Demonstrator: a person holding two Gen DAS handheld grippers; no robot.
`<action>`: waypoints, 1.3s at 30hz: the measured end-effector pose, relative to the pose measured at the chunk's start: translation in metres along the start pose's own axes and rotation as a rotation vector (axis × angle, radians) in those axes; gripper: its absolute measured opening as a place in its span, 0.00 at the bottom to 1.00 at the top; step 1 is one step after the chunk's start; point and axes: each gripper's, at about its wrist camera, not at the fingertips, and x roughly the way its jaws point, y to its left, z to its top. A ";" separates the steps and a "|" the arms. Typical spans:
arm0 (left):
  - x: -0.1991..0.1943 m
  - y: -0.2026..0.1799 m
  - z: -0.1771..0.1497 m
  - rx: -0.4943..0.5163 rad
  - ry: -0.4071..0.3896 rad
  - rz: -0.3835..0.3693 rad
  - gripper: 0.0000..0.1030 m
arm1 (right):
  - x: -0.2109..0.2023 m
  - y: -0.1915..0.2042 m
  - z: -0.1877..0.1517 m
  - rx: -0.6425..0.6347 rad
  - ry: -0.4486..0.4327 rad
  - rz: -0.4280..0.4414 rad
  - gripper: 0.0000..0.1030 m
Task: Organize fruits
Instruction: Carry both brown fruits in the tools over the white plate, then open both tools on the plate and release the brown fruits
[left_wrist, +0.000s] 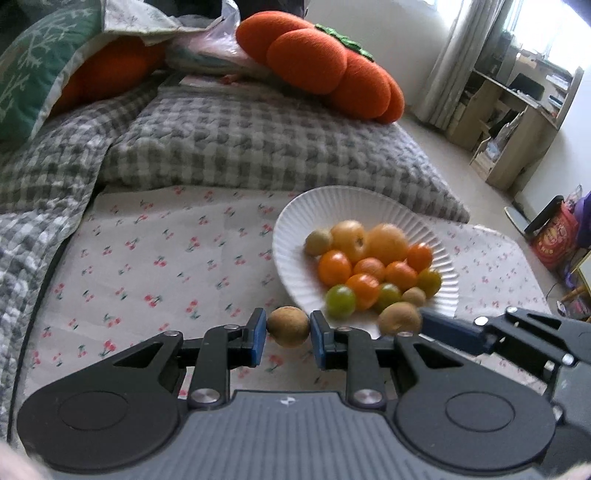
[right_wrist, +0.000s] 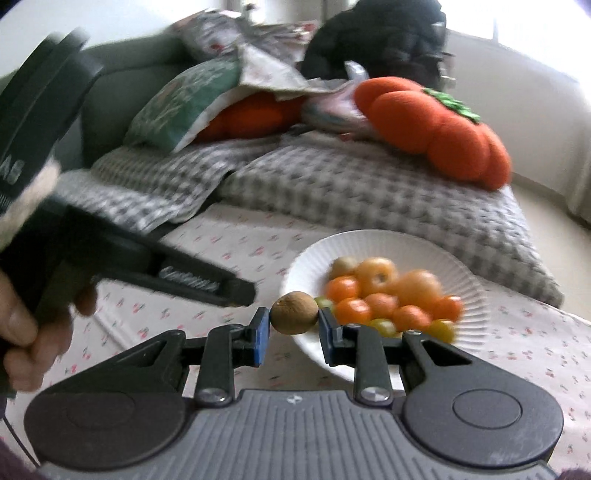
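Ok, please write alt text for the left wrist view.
The left claw grips a small brown fruit above a cherry-print cloth. Beyond it, a white plate holds orange, yellow and green fruits.

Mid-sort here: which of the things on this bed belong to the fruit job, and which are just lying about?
Job:
- left gripper, shut on a small brown fruit
- right gripper, shut on another brown fruit
- white plate of orange, yellow and green fruit

Lying about:
- pumpkin cushion
- checked blanket
- green pillow
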 end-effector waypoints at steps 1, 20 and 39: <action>0.001 -0.003 0.002 0.001 -0.006 -0.001 0.14 | -0.002 -0.009 0.002 0.025 -0.006 -0.014 0.25; 0.044 -0.012 0.023 -0.045 -0.045 -0.021 0.14 | 0.015 -0.085 -0.009 0.351 0.004 -0.056 0.25; 0.060 -0.006 0.027 -0.061 -0.038 -0.043 0.18 | 0.035 -0.082 -0.004 0.327 -0.011 -0.023 0.25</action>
